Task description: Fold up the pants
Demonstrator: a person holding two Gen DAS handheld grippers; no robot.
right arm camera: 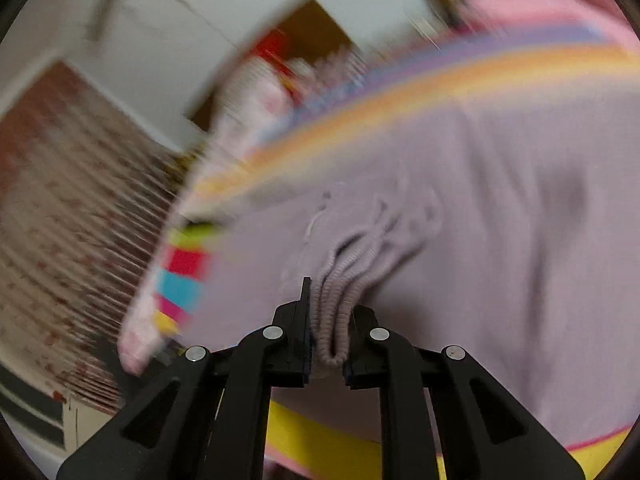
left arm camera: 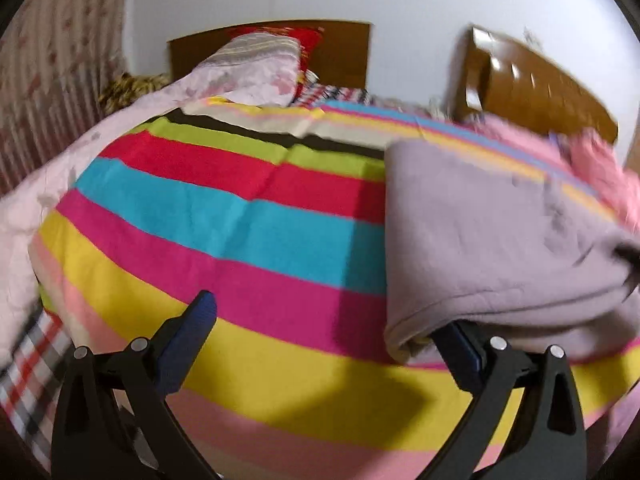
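Note:
The lilac pants lie on the striped bedspread at the right of the left wrist view. My left gripper is open wide; its left finger is over bare bedspread and its right finger is hidden under the pants' near edge. In the right wrist view, which is blurred, my right gripper is shut on the ribbed elastic waistband of the pants, which bunches between the jaws.
A pink quilt lies along the bed's left side with pillows at the wooden headboard. A wooden cabinet stands at the right. A striped curtain hangs beside the bed.

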